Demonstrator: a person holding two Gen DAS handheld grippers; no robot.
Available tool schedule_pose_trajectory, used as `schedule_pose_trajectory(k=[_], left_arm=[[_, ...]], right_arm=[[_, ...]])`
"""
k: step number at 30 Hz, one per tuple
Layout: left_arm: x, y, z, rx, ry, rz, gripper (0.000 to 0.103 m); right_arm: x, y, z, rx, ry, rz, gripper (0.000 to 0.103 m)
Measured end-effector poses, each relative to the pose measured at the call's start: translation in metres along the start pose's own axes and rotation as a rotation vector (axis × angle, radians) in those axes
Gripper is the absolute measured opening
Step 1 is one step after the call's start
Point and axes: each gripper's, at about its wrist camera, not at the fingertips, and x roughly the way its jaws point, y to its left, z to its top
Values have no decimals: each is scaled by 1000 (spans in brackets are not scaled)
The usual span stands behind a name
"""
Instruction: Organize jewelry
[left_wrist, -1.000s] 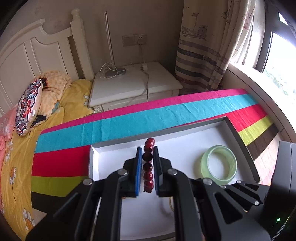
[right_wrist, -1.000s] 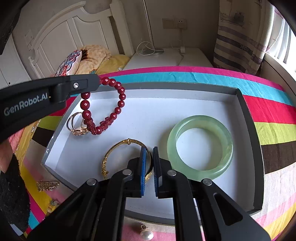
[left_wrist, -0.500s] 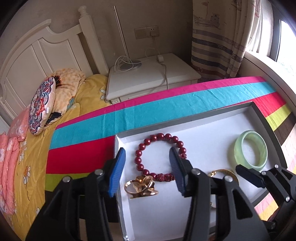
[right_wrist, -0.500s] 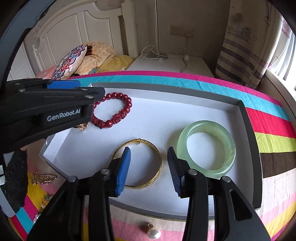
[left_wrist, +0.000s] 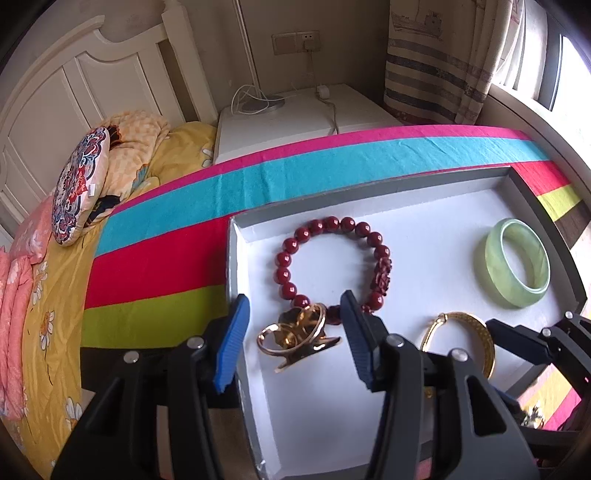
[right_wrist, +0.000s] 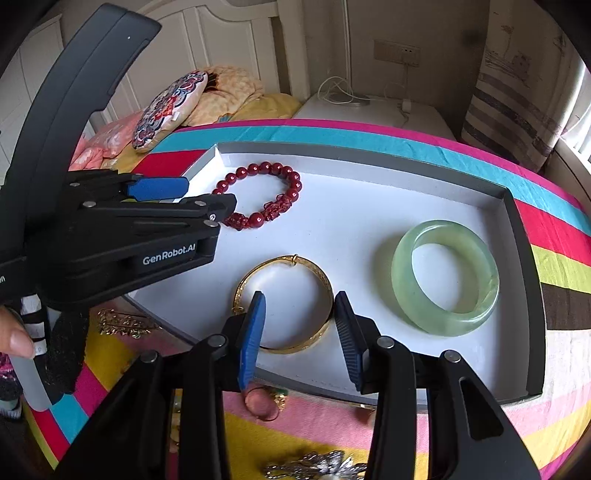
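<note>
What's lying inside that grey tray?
In the tray: red bead bracelet, gold bangle, green bangle, gold clip. The left gripper covers the clip in the right view.

Both tongs are pointing steeply downward. The left tongs (left_wrist: 291, 332) are standing apart, jaws having just been opening, nothing pressed between them. The right tongs (right_wrist: 299, 332) are likewise parted and gripping nothing. A fingertip (right_wrist: 16, 338) is curling around the left handle.
</note>
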Motion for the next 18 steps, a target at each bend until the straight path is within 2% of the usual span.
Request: schedule_pose_trajectory(k=[5, 8, 18], left_arm=[[-18, 15, -31, 9, 5, 7, 52], [-33, 15, -56, 15, -20, 32, 51], [-78, -10, -119, -21, -75, 54, 50]], right_arm=[[-8, 21, -15, -63, 10, 34, 41], [-16, 27, -28, -102, 26, 55, 41], [-54, 33, -81, -175, 51, 66, 41]])
